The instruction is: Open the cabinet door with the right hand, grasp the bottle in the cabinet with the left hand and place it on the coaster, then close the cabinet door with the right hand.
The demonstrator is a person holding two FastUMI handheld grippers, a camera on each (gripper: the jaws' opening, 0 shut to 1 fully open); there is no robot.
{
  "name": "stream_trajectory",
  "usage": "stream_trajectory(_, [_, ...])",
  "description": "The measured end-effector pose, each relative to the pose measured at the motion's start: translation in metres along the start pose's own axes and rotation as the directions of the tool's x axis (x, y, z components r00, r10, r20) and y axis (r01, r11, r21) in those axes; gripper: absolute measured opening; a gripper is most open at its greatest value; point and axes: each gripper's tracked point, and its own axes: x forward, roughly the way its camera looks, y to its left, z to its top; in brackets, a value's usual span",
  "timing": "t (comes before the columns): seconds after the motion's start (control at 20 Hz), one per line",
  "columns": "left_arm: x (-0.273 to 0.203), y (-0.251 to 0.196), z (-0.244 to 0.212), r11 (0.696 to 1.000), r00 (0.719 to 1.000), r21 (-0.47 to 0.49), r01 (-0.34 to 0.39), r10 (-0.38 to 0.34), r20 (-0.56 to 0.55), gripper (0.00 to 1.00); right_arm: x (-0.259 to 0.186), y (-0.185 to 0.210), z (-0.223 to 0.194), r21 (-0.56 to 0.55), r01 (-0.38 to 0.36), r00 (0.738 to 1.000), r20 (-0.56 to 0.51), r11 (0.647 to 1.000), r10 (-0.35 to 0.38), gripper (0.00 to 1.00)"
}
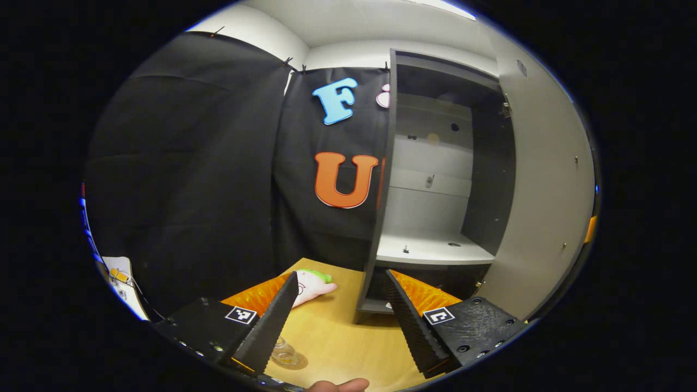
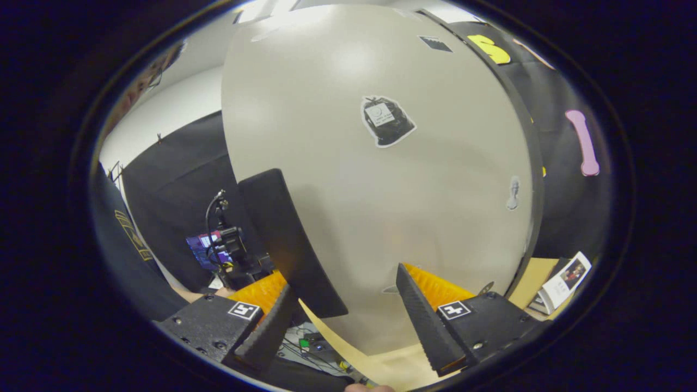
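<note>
So in the left gripper view the left gripper (image 1: 340, 316) was spread wide with nothing between its fingers, hovering over the wooden desk (image 1: 337, 337). The bottle (image 1: 284, 351) was down at about 7 o'clock, a clear glass thing sitting on the round brown coaster (image 1: 294, 361), partly hidden behind the gripper's near finger, so I couldn't tell much about its shape. A pink and green plush toy (image 1: 313, 284) lay on the desk a bit past the fingertips, toward 11 o'clock from the bottle. The cabinet (image 1: 435, 185) stood at roughly 2 o'clock with its door (image 1: 544, 185) swung open to the right, and the pale shelf (image 1: 430, 251) inside had just a few small fittings on it. In the right gripper view the right gripper (image 2: 346, 310) was released too, fingers apart, pointed right at the outer face of the door (image 2: 381, 190), which had a black bag sticker (image 2: 387, 121) up around 12 o'clock. The door's dark handle (image 2: 288, 239) ran down toward the gripper's left finger, just beside it; can't say if they touched. A booklet (image 2: 561, 286) lay on the desk at 4 o'clock.
</note>
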Motion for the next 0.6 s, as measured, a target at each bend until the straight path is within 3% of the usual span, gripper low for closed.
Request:
stream_trajectory(0.2, [0.0, 0.027, -0.008, 0.998, 0.999, -0.031, -0.047, 0.046, -0.022, 0.95, 0.014, -0.004, 0.005, -0.022, 0.003, 1.0, -0.019, 1.0, -0.004, 1.0])
stream_trajectory(0.6, [0.002, 0.036, -0.003, 0.997, 0.998, -0.046, -0.059, 0.06, 0.022, 0.95, 0.056, -0.002, 0.006, -0.053, 0.029, 0.998, -0.051, 0.998, -0.031, 1.0])
